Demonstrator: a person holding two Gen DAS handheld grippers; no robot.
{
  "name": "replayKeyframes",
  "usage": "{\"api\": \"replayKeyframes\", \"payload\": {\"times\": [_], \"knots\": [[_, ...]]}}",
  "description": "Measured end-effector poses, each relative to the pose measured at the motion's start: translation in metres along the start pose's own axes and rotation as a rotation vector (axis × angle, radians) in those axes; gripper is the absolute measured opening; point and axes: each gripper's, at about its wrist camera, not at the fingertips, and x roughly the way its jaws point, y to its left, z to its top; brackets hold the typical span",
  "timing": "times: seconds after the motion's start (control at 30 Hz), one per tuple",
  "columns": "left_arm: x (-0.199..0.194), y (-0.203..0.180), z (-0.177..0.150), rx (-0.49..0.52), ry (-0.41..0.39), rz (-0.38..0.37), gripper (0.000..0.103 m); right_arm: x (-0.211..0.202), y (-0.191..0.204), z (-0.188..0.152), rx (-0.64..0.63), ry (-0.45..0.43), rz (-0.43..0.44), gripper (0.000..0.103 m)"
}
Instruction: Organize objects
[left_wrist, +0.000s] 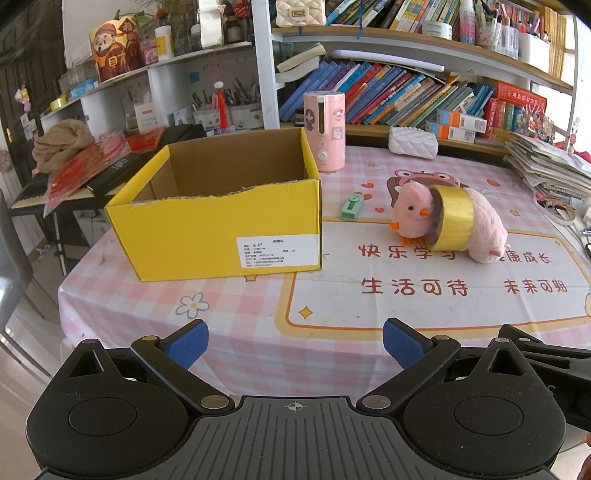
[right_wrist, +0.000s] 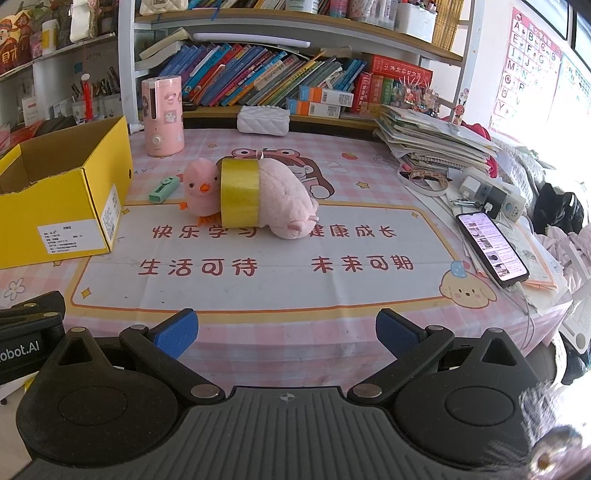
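An open yellow cardboard box (left_wrist: 221, 229) (right_wrist: 62, 206) stands on the left of the pink checked table; its visible inside shows nothing. Right of it a pink chick toy (left_wrist: 412, 210) (right_wrist: 197, 184) leans against a roll of gold tape (left_wrist: 452, 218) (right_wrist: 239, 192), which rests against a pink plush pig (left_wrist: 484, 229) (right_wrist: 284, 199). A small green eraser-like item (left_wrist: 351, 207) (right_wrist: 162, 189) lies between box and chick. My left gripper (left_wrist: 295, 343) and right gripper (right_wrist: 286, 332) hover open at the near table edge, holding nothing.
A pink cylinder appliance (left_wrist: 325, 129) (right_wrist: 162, 114) and a white case (left_wrist: 413, 142) (right_wrist: 263, 120) stand at the back before bookshelves. Stacked papers (right_wrist: 436, 144), a power strip (right_wrist: 491, 192) and a lit phone (right_wrist: 491, 247) crowd the right side.
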Motion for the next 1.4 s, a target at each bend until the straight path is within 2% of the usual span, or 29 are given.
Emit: {"api": "replayKeyframes", "payload": {"times": [0.8, 1.07, 1.4], "knots": [[0.000, 0.004, 0.009, -0.002, -0.001, -0.011, 0.102, 0.002, 0.003, -0.003, 0.008, 0.004, -0.008, 0.103], [0.011, -0.005, 0.013, -0.007, 0.011, -0.017, 0.102, 0.007, -0.007, 0.005, 0.007, 0.011, -0.011, 0.103], [0.034, -0.018, 0.026, -0.027, 0.041, -0.010, 0.102, 0.032, -0.016, 0.020, -0.014, 0.035, 0.017, 0.103]]}}
